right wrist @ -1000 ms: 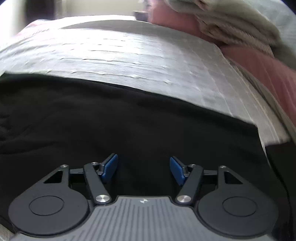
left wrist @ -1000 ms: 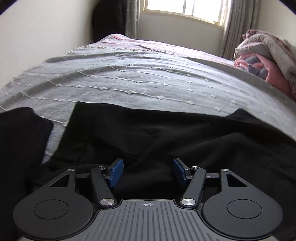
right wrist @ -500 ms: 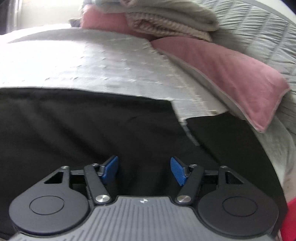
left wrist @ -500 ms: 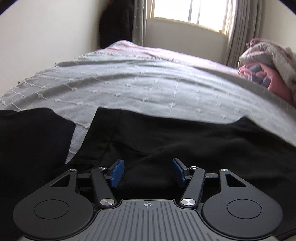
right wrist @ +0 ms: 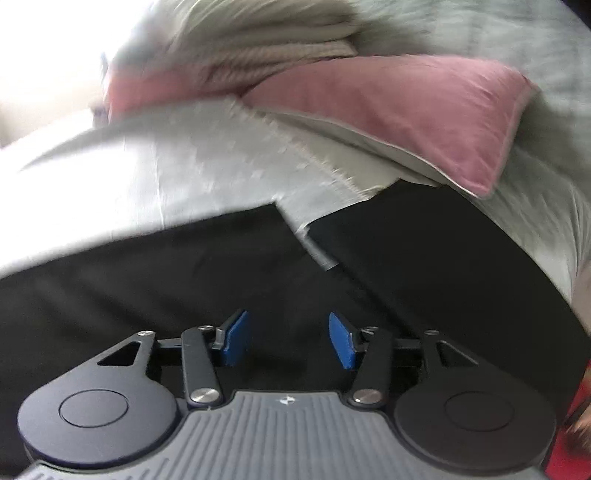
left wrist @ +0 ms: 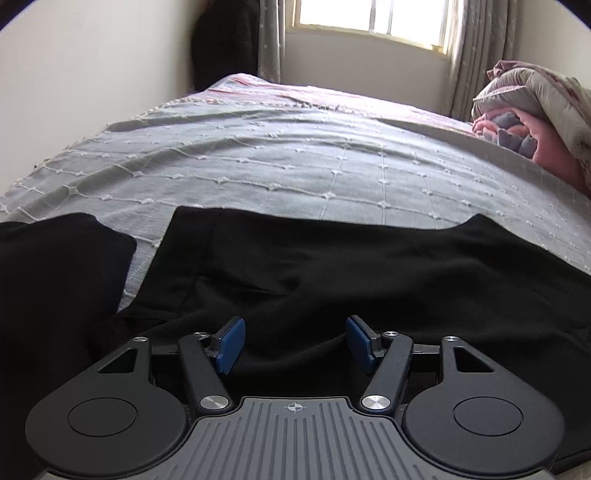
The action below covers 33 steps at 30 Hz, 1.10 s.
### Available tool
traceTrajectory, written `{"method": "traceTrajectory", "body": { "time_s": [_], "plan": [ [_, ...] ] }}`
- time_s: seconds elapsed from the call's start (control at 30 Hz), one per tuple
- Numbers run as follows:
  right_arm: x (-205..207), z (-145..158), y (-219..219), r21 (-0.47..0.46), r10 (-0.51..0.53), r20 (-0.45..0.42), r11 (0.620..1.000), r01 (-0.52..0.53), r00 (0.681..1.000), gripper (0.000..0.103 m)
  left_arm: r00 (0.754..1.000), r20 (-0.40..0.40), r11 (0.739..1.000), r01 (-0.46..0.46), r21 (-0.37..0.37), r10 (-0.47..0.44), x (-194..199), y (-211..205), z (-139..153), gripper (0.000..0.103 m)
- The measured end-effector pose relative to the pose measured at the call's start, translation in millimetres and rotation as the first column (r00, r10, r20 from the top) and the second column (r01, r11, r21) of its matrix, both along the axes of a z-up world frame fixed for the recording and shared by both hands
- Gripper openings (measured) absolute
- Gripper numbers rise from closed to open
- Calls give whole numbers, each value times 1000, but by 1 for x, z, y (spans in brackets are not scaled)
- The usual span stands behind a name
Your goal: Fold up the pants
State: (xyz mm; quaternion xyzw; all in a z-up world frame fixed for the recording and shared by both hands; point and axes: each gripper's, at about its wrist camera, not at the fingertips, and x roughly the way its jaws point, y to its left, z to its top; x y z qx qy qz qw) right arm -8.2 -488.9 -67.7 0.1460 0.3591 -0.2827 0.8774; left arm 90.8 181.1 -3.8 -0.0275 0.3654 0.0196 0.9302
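Black pants [left wrist: 351, 273] lie spread flat on a grey bed, with a second black part [left wrist: 55, 273] at the left, split off by a strip of bedspread. My left gripper [left wrist: 293, 341] is open and empty, low over the near edge of the cloth. In the right wrist view the pants [right wrist: 166, 280] fill the lower half, with another black part [right wrist: 424, 251] to the right past a narrow grey strip. My right gripper [right wrist: 288, 338] is open and empty just above the cloth. That view is blurred.
The grey textured bedspread [left wrist: 295, 166] stretches away to a window [left wrist: 369, 18] and curtains. A pile of pink and grey bedding [left wrist: 535, 110] sits at the right. In the right wrist view a pink pillow [right wrist: 406, 107] and folded blankets [right wrist: 277, 40] lie close behind the pants.
The right gripper has swung to the right along the pants toward the pink pillow. The left gripper has shifted slightly left and pitched up. Both stay open.
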Motion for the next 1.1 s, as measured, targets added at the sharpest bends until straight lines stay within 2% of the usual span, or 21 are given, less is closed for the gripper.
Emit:
{"method": "traceTrajectory", "body": {
  "time_s": [0.07,0.17,0.2,0.27,0.33,0.57,0.77,0.83,0.87,0.9,0.97,1.03,1.1],
  "plan": [
    [-19,3,-15,132,-33,34,991,29,999,89,1000,4,1000,4,-6,-4,-1,-3,3,62],
    [-36,-8,-26,290,-28,7,957,25,1000,90,1000,-2,999,19,-40,-20,-1,-9,5,62],
    [-40,-13,-27,315,-10,-5,949,11,1000,96,1000,-3,999,24,-48,-25,1,-12,5,62],
    [-42,-23,-26,326,24,-34,945,-11,999,103,999,-1,998,41,-48,-42,2,-23,5,62],
    [-41,-32,-23,313,38,-35,949,-25,999,103,998,-1,997,63,-38,-63,4,-36,4,62],
    [-27,-44,-42,366,-59,142,931,3,988,103,992,0,991,128,-30,-128,5,-77,1,63],
    [-12,-42,-33,303,-75,172,953,20,982,103,991,-23,991,127,-36,-128,8,-87,-6,64],
    [-13,-35,-31,306,-58,218,952,-12,974,82,992,-22,992,121,-39,-122,10,-86,-7,64],
    [-14,-33,-32,338,-64,245,941,-23,967,75,993,-21,992,119,-42,-120,11,-85,-7,64],
    [-15,-32,-34,362,-79,268,932,-24,960,75,993,-19,992,115,-45,-116,12,-85,-7,64],
    [-11,-35,-37,355,-104,228,935,17,968,74,993,-11,992,115,-50,-116,15,-87,-7,64],
    [-8,-41,-41,349,-122,196,936,47,973,64,993,-5,991,121,-52,-121,19,-90,-5,64],
    [-11,-39,-46,369,-156,212,927,69,965,53,991,1,990,133,-56,-133,27,-94,-2,64]
  ]
}}
